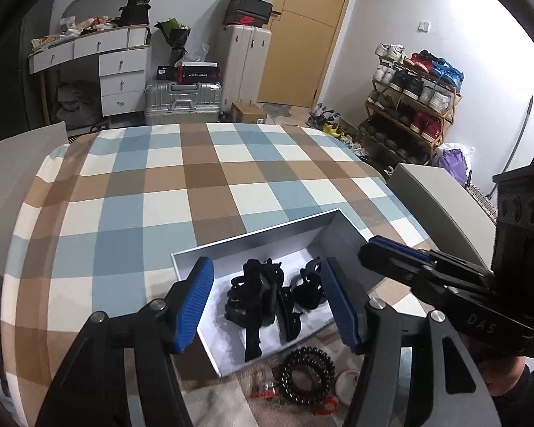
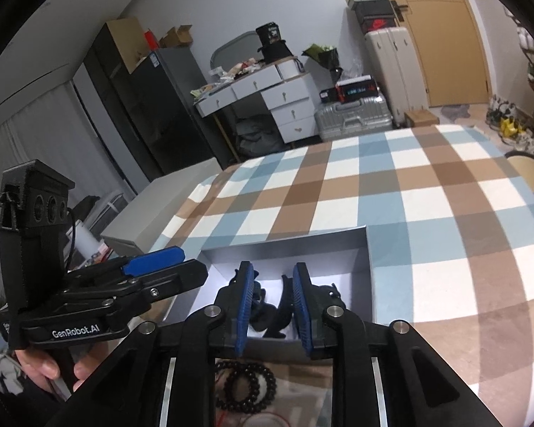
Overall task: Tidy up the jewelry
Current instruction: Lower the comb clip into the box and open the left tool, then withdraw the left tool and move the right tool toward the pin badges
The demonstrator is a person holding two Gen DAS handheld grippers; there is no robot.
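An open grey-white box (image 1: 256,240) sits on the checked tablecloth with several black hair claws (image 1: 254,293) lying inside. In the left wrist view my left gripper (image 1: 267,306) hovers over the box's near end, jaws wide open, nothing pressed between the blue pads. My right gripper (image 2: 274,306) hangs over the same box (image 2: 288,249), its pads a narrow gap apart; the claws (image 2: 267,316) show below and beyond the gap, untouched. A black spiral hair tie (image 1: 308,373) and a black bead bracelet (image 2: 245,388) lie on the cloth in front of the box.
Small red and white trinkets (image 1: 345,380) lie beside the hair tie. The right gripper (image 1: 377,249) reaches in from the right, close to the left one. A grey chair back (image 1: 441,206) stands at the table's right edge. Checked cloth (image 1: 195,185) stretches beyond the box.
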